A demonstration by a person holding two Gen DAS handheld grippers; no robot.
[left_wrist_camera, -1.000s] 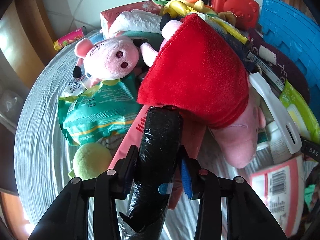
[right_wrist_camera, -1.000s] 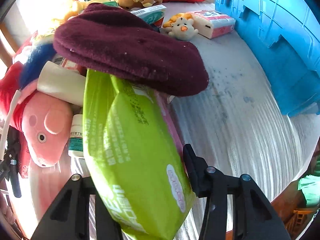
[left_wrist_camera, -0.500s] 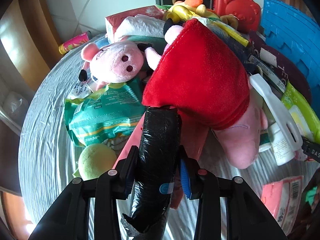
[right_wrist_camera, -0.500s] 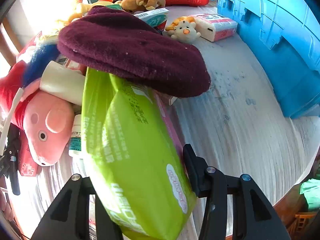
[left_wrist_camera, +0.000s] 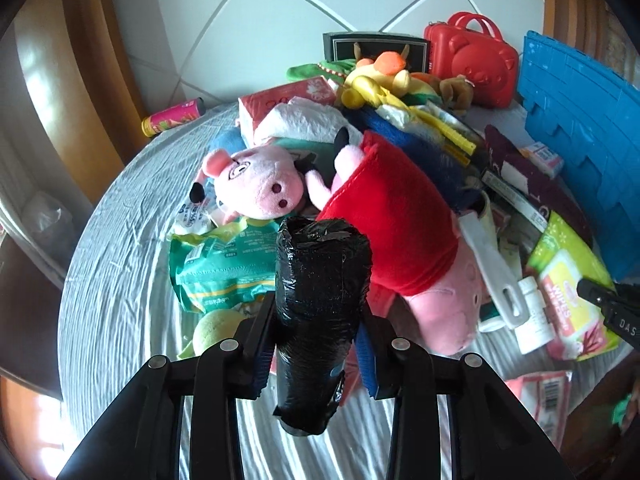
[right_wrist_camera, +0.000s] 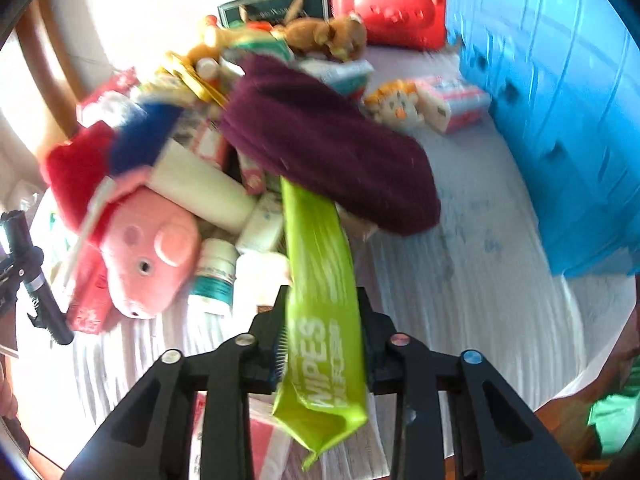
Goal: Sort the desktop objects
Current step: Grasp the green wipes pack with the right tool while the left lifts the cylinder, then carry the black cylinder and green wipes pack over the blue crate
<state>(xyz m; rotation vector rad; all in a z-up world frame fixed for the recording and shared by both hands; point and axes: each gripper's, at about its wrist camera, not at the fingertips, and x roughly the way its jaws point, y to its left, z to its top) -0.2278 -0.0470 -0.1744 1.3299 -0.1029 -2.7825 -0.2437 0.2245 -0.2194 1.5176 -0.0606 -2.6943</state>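
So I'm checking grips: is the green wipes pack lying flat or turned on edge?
On edge: the right gripper pinches the green wipes pack by its narrow sides.

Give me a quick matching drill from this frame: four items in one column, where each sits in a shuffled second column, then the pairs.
Items
1. black wrapped roll
2. green wipes pack
3. red bear case
4. pink tube

Places
A. table's far left edge, lying alone
B. clamped in the right hand-held gripper
C. far end of the table, beside the blue crate
D. clamped in the left hand-held gripper

Pairs: 1-D, 2-B, 3-C, 4-A
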